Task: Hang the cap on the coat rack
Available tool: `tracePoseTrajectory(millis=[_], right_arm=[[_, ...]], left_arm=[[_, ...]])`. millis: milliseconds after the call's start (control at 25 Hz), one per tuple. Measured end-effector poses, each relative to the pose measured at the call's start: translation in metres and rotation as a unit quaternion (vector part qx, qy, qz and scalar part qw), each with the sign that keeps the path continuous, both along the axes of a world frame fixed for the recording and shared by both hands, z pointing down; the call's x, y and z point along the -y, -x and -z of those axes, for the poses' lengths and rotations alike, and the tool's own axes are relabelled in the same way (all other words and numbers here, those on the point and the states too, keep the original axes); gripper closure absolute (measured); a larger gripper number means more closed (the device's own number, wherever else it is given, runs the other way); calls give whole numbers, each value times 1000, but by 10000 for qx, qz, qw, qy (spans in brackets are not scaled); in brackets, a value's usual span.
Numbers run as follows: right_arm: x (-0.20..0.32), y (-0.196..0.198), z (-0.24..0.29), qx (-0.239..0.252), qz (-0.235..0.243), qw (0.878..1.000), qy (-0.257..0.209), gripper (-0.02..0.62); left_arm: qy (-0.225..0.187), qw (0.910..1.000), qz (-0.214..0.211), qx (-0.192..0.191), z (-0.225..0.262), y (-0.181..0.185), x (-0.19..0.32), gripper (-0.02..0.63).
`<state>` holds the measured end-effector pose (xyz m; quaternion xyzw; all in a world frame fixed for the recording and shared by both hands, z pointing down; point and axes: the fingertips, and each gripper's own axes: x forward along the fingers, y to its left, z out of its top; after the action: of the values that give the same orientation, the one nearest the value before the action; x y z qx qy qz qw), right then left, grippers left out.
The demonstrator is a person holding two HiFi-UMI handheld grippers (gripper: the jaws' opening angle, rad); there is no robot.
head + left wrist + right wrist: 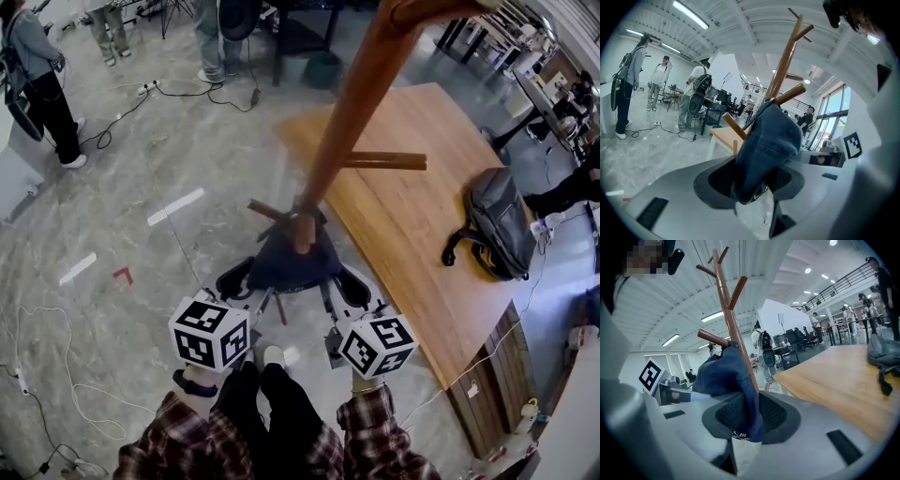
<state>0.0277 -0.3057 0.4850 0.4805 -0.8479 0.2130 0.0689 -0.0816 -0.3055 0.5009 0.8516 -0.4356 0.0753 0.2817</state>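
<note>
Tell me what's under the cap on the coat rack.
A wooden peg carries the cap; its tip pokes out above the fabric. The peg's stretch beneath the cap and the cap's inside are covered.

coat rack pole (pixel 347 103) ahead, table (pixel 403 220) right, open floor (pixel 122 216) left

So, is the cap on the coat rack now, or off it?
On. The cap hangs from a lower peg of the coat rack.
</note>
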Motion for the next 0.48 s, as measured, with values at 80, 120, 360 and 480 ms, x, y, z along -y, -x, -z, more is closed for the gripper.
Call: tracePoseTrajectory(millis=[80, 120, 360, 480], right_arm=[[-4, -1, -1, 16, -59, 10000, -4, 518], [-6, -1, -2, 20, -98, 9999, -3, 518], [-24, -5, -9, 51, -185, 9998, 103, 518], [-33, -3, -3, 126, -174, 9997, 84, 518]], left_arm=[[26, 10000, -70, 12, -1, 1, -4, 442], [39, 10000, -86, 5, -2, 1, -6, 440], [28, 9999, 154, -27, 0, 15, -21, 425], [-11, 9996, 260, -107, 8, 23, -29, 425]])
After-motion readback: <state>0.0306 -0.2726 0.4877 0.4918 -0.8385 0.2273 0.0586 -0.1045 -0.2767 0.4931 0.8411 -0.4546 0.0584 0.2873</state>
